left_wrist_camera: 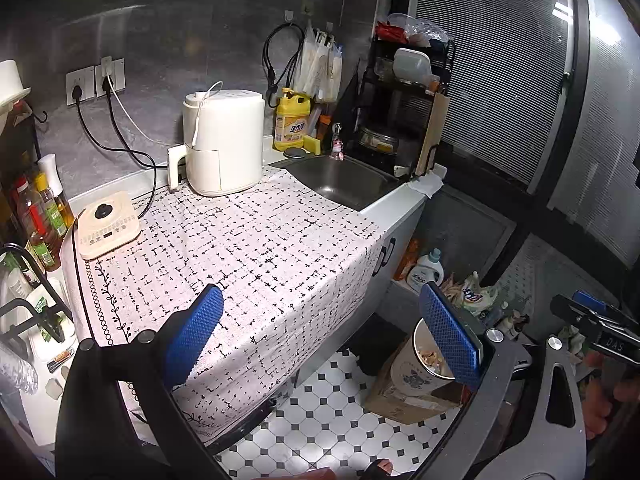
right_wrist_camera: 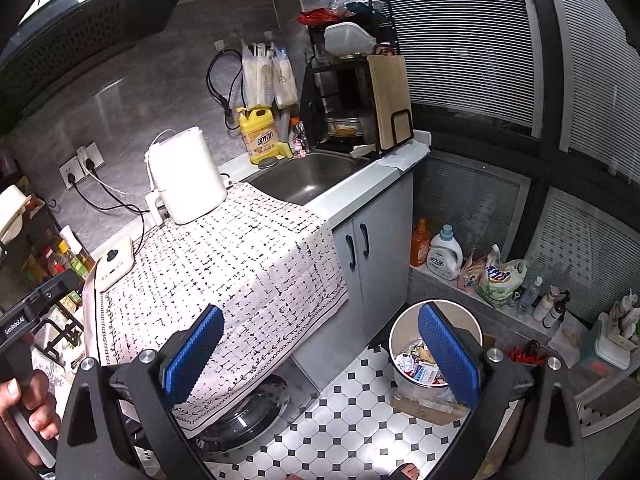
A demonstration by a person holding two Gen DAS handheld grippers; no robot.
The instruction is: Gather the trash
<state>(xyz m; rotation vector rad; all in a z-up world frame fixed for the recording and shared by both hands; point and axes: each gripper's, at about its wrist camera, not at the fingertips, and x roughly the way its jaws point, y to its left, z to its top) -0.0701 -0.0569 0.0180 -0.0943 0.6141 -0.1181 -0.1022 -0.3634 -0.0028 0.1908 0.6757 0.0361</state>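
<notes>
air fryer (left_wrist_camera: 224,140) on counter cloth (left_wrist_camera: 248,256), sink (left_wrist_camera: 340,184) right of it, trash bin (right_wrist_camera: 434,352) on floor below

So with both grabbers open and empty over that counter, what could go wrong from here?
The trash bin stands on a cardboard box, so a knock might tip it. Cables trail across the counter beside the white appliance and could snag. The patterned cloth overhangs the edge and may drag.

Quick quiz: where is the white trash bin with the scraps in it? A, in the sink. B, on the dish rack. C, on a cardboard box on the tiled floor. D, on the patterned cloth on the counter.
C: the white trash bin stands on a flat cardboard box on the black-and-white tiled floor, below the counter and right of the cabinet doors.
</notes>
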